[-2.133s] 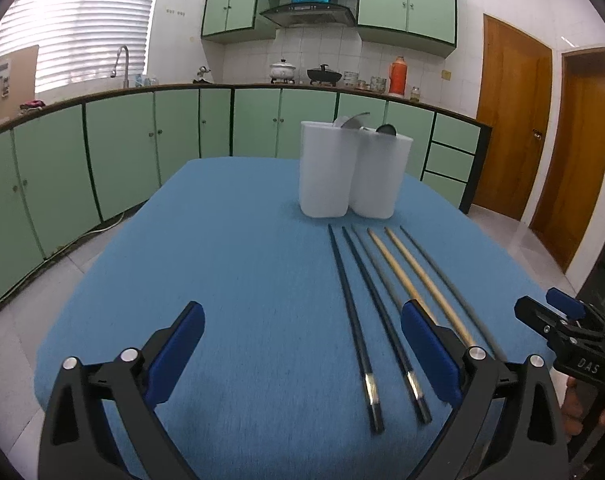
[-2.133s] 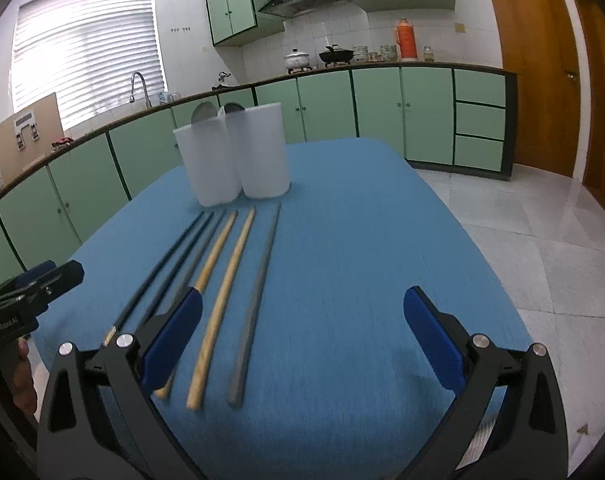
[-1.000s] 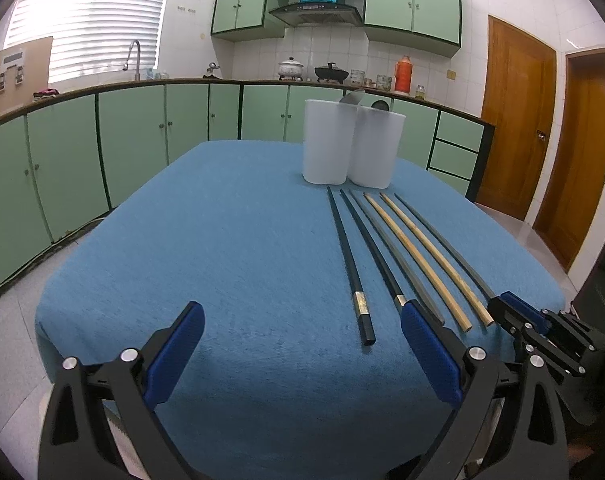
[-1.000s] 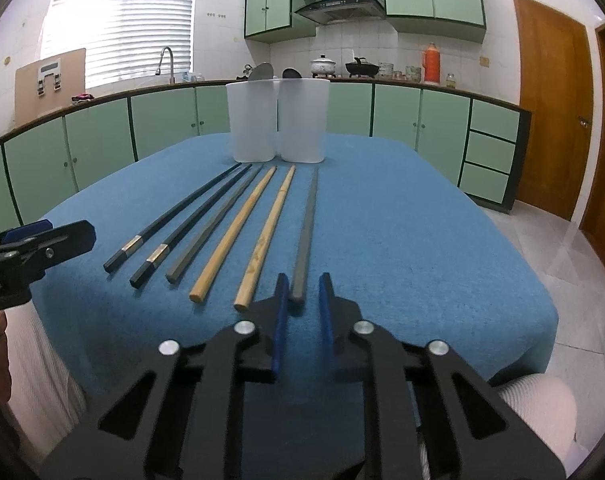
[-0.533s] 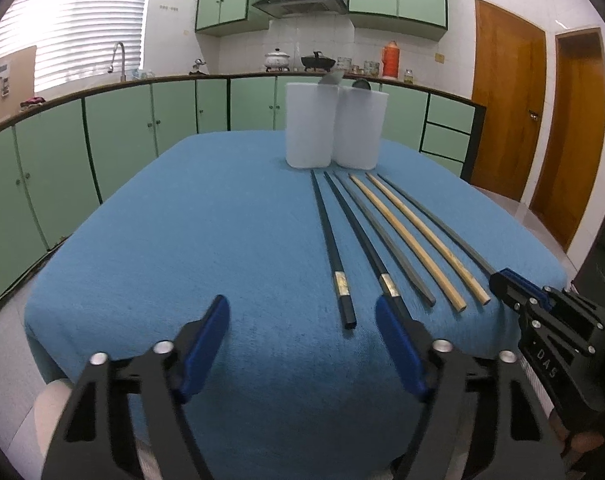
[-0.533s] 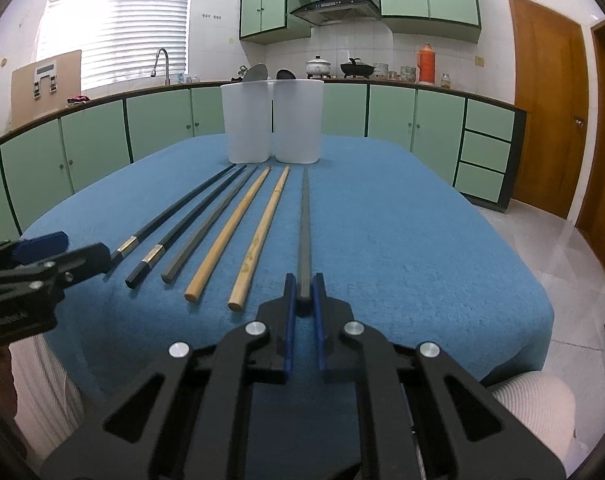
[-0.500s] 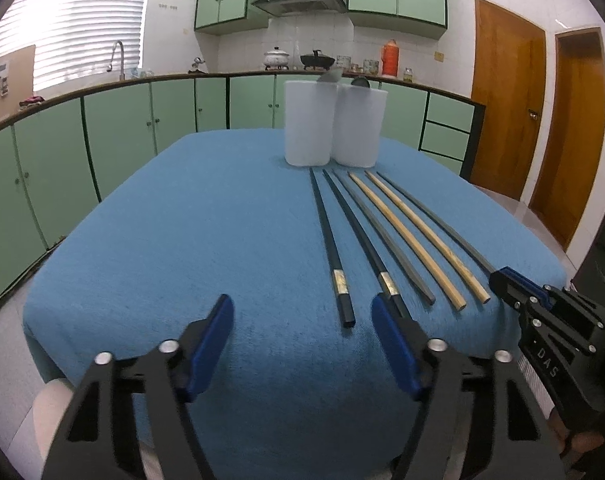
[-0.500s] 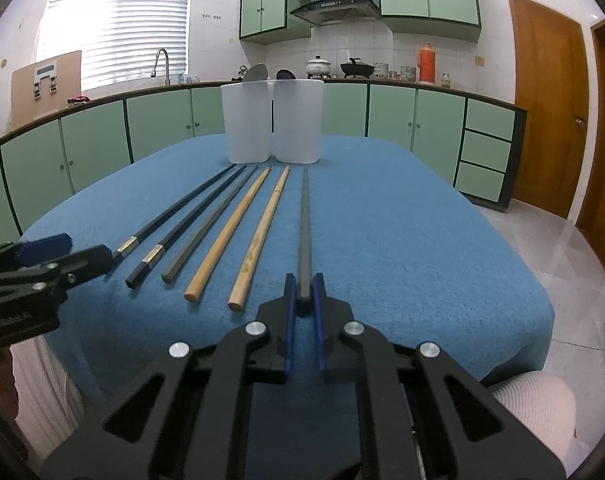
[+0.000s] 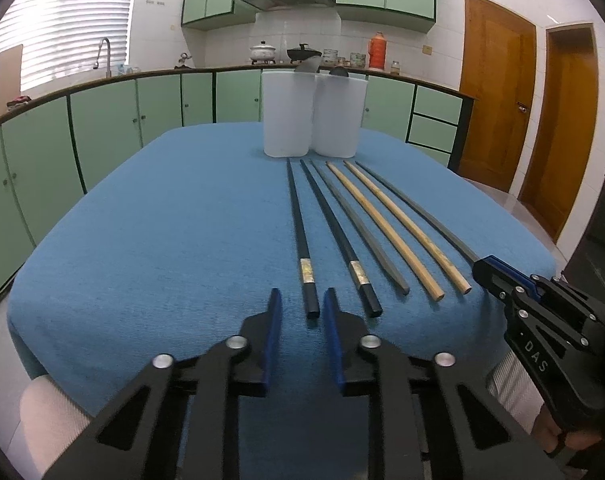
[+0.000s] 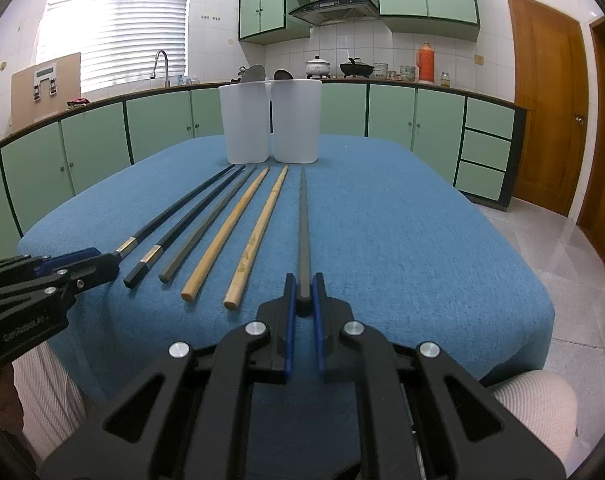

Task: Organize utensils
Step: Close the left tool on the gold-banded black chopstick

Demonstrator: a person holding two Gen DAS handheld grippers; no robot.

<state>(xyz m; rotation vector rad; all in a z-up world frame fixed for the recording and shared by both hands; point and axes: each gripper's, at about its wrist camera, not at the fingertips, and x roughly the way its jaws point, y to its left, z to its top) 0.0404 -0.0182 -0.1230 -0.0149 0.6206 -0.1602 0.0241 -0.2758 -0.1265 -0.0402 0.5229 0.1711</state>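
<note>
Several chopsticks lie side by side on the blue tablecloth, pointing at two white tubs at the far end. My right gripper is shut on the near end of the rightmost grey chopstick. My left gripper is narrowed around the near end of the leftmost black chopstick, with gaps on both sides, so it counts as open. Between these lie a second black chopstick, a grey one and two wooden ones.
The tubs hold utensils whose tips show above the rims. Green kitchen cabinets ring the table; wooden doors stand at the right. The near table edge is just below both grippers.
My left gripper has narrowed from wide open to a small gap at the black chopstick's end. My right gripper stays shut on the grey chopstick.
</note>
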